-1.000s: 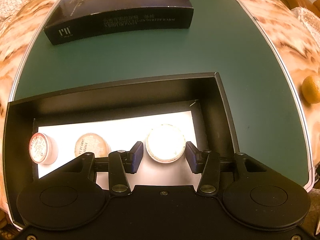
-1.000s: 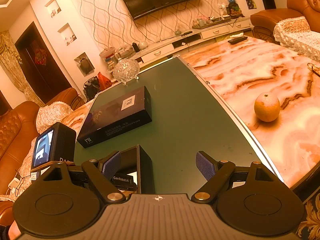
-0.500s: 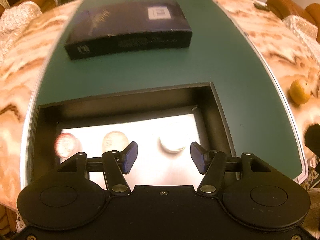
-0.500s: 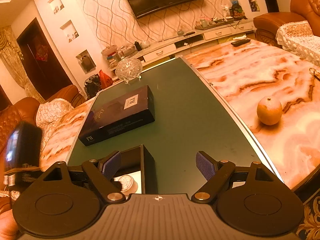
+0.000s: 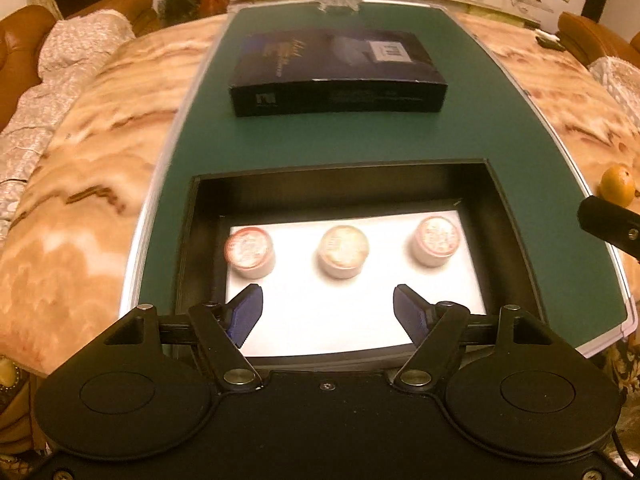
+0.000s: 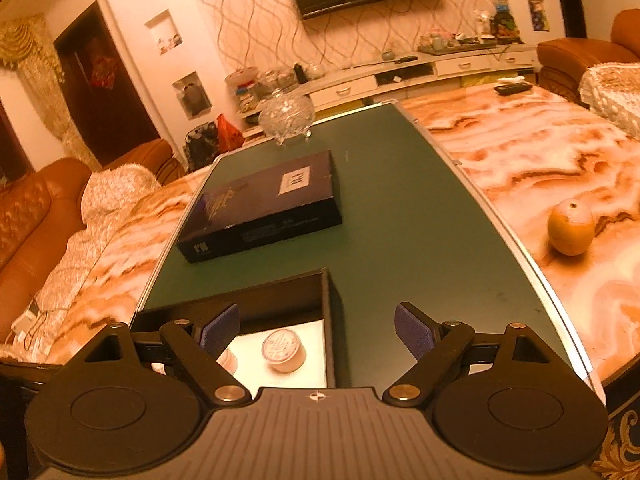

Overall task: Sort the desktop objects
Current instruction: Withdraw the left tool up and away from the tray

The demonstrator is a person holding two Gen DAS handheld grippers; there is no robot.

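a: three small round sealed cups in a row on the white liner of the open black box (image 5: 516,240), upright, well apart from one another: left cup (image 5: 250,252), middle cup (image 5: 343,251), right cup (image 5: 436,241).
b: seen from the right wrist too, partly: one cup (image 6: 284,350) in full, a second barely showing behind the left pad, box wall (image 6: 329,320) just beside.
a: left gripper (image 5: 327,315) above the near edge of the box, jaws apart and just now widening, nothing between the blue pads, no cup touched.
b: right gripper (image 6: 317,330) over the box's right wall and the green mat (image 6: 408,220), jaws wide and just now opening a little more, empty.
a: one closed dark gift box (image 5: 338,74) farther up the mat, flat, well apart from the open box.
b: one cut-glass bowl (image 6: 286,116) at the mat's far end, beyond the gift box.
a: one orange (image 5: 618,185) on the marble tabletop (image 5: 100,140), off the mat to the right.
b: same orange (image 6: 570,227) alone on the marble, apart from everything else.
a: dark tip of the other gripper at the right edge of the left wrist view.
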